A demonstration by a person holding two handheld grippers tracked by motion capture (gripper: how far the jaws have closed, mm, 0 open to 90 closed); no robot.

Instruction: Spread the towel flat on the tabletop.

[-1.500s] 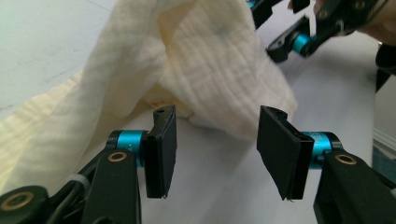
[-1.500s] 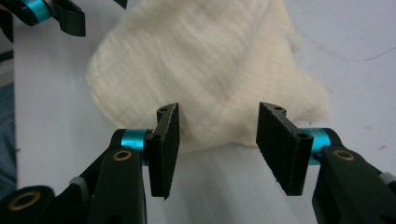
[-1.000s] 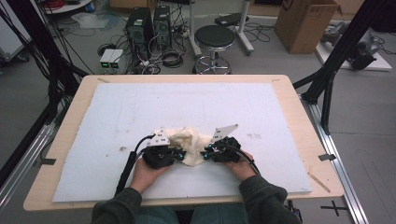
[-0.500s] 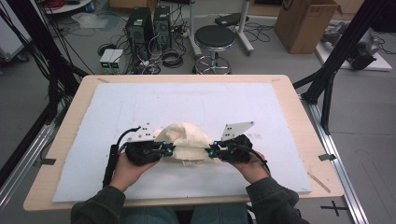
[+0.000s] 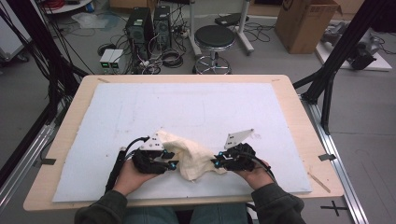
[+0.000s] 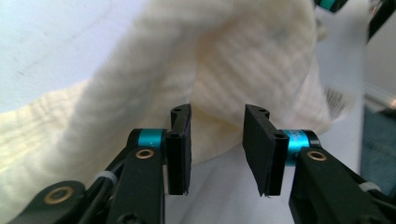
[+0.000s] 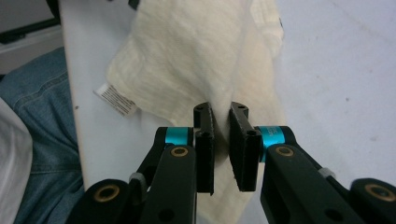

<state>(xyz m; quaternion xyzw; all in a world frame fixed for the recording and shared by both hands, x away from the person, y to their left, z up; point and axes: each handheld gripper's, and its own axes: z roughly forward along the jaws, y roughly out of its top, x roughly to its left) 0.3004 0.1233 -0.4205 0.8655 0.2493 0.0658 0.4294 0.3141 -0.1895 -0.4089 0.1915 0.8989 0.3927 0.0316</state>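
A crumpled cream cloth (image 5: 191, 156) lies on the white sheet (image 5: 196, 107) near the table's front edge, between my two grippers. At the cloth's left end is my left gripper (image 5: 173, 164). In the left gripper view its jaws stand apart (image 6: 217, 112), and the cloth (image 6: 233, 60) hangs just past their tips. My right gripper (image 5: 216, 163) is at the cloth's right end. In the right gripper view (image 7: 220, 109) it is shut on a raised fold of the cloth (image 7: 187, 51). A small printed label (image 7: 114, 100) sticks out of the cloth's edge.
The wooden table (image 5: 306, 126) carries the white sheet across most of its top. The person's jeans (image 7: 42, 121) sit just past the front edge. Beyond the table's far side stand a stool (image 5: 215, 37), computer cases (image 5: 149, 23) and a cardboard box (image 5: 306, 23).
The grippers went from close together at the bunched cloth to spread apart, pulling it wider. Both have since drifted slightly towards the person, and the cloth sags between them.
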